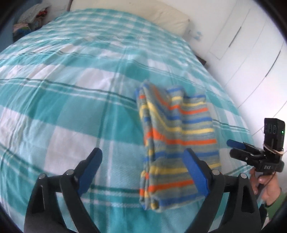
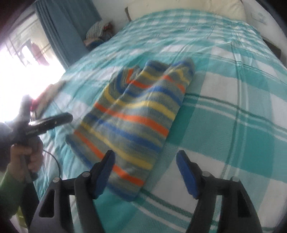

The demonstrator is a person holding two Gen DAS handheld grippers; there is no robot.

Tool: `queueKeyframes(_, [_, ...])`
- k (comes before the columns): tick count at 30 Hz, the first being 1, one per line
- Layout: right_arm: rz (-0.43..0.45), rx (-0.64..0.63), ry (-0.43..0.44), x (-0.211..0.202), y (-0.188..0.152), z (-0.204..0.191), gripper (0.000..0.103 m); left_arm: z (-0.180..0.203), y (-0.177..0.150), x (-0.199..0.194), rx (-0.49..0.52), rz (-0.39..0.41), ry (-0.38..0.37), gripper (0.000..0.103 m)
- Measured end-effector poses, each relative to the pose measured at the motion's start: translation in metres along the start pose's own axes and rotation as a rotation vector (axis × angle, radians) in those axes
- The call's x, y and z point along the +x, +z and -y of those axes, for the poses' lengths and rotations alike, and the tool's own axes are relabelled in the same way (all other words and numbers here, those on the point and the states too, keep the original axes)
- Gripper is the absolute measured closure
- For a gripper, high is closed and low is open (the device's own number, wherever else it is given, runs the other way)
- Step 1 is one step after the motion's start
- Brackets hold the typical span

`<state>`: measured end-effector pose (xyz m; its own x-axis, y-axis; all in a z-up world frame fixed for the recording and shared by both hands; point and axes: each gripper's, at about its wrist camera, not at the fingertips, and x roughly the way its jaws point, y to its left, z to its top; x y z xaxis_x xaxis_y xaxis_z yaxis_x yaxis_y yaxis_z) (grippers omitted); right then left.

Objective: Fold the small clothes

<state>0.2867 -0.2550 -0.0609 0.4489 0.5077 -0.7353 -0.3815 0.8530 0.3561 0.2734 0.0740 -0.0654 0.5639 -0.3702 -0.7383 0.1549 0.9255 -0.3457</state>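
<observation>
A small striped garment (image 1: pixel 177 136), grey with orange, yellow and blue bands, lies folded in a long strip on the bed; it also shows in the right wrist view (image 2: pixel 132 116). My left gripper (image 1: pixel 143 161) is open and empty, held above the bed with its right finger over the garment's near end. My right gripper (image 2: pixel 145 166) is open and empty, above the garment's near right corner. The right gripper shows in the left wrist view (image 1: pixel 236 145) at the far right. The left gripper shows in the right wrist view (image 2: pixel 68 116) at the left.
The bed carries a teal and white checked cover (image 1: pixel 71 89). A cream pillow (image 1: pixel 143 16) lies at the head. A pile of clothes (image 2: pixel 100 34) sits by the far left corner near a blue curtain (image 2: pixel 66 25). White wardrobe doors (image 1: pixel 242 44) stand at the right.
</observation>
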Motion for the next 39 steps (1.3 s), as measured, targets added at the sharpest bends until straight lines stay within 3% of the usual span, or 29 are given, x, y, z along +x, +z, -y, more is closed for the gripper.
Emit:
queueKeyframes(2, [0.010, 0.073, 0.034, 0.008, 0.014, 0.015, 0.023, 0.001, 0.016, 0.032, 0.026, -0.088, -0.024, 0.007])
queueKeyframes(5, [-0.013, 0.215, 0.104, 0.041, 0.027, 0.038, 0.023, -0.004, 0.027, 0.075, 0.001, -0.177, 0.029, 0.009])
queueKeyframes(7, [-0.026, 0.293, 0.148, 0.067, 0.028, 0.042, 0.029, 0.002, 0.027, 0.079, 0.007, -0.137, 0.033, 0.014])
queueKeyframes(8, [-0.023, 0.287, 0.160, 0.077, 0.029, 0.038, 0.054, 0.009, 0.027, 0.080, 0.039, -0.135, 0.011, 0.052])
queueKeyframes(9, [-0.043, 0.256, 0.140, 0.085, 0.032, 0.030, 0.065, 0.014, 0.026, 0.084, 0.059, -0.171, -0.030, 0.087])
queueKeyframes(12, [-0.004, 0.138, 0.002, 0.080, 0.035, -0.001, 0.074, 0.028, 0.028, 0.070, 0.095, -0.127, 0.013, 0.088])
queueKeyframes(16, [0.132, -0.021, -0.032, 0.031, 0.040, -0.040, 0.076, 0.041, 0.041, 0.025, 0.102, 0.016, -0.035, 0.088])
queueKeyframes(19, [0.226, -0.073, -0.046, -0.001, 0.054, -0.050, 0.076, 0.050, 0.055, 0.013, 0.090, 0.076, -0.029, 0.077])
queueKeyframes(20, [0.236, -0.062, -0.048, -0.005, 0.058, -0.048, 0.075, 0.050, 0.059, 0.022, 0.090, 0.064, 0.003, 0.060])
queueKeyframes(21, [0.236, -0.031, -0.055, -0.004, 0.064, -0.041, 0.072, 0.050, 0.061, 0.030, 0.092, 0.045, 0.068, 0.031])
queueKeyframes(22, [0.220, 0.003, -0.066, 0.001, 0.069, -0.034, 0.059, 0.047, 0.056, 0.031, 0.091, 0.039, 0.154, 0.024])
queueKeyframes(23, [0.190, 0.031, -0.118, 0.006, 0.070, -0.022, 0.031, 0.046, 0.051, 0.031, 0.092, 0.051, 0.232, 0.022])
queueKeyframes(25, [0.161, 0.049, -0.247, 0.004, 0.061, -0.007, 0.005, 0.046, 0.035, 0.021, 0.116, 0.088, 0.327, 0.020])
queueKeyframes(27, [0.153, 0.032, -0.308, -0.005, 0.041, -0.001, 0.005, 0.050, 0.019, 0.007, 0.154, 0.132, 0.393, 0.007])
queueKeyframes(30, [0.188, -0.014, -0.366, -0.033, 0.013, -0.003, 0.005, 0.061, -0.005, -0.026, 0.179, 0.226, 0.504, 0.003])
queueKeyframes(34, [0.280, -0.060, -0.356, -0.081, -0.016, -0.030, 0.000, 0.077, -0.020, -0.063, 0.167, 0.264, 0.519, 0.003])
queueKeyframes(39, [0.267, -0.037, -0.344, -0.117, -0.039, -0.069, 0.000, 0.098, -0.044, -0.104, 0.140, 0.305, 0.553, 0.002])
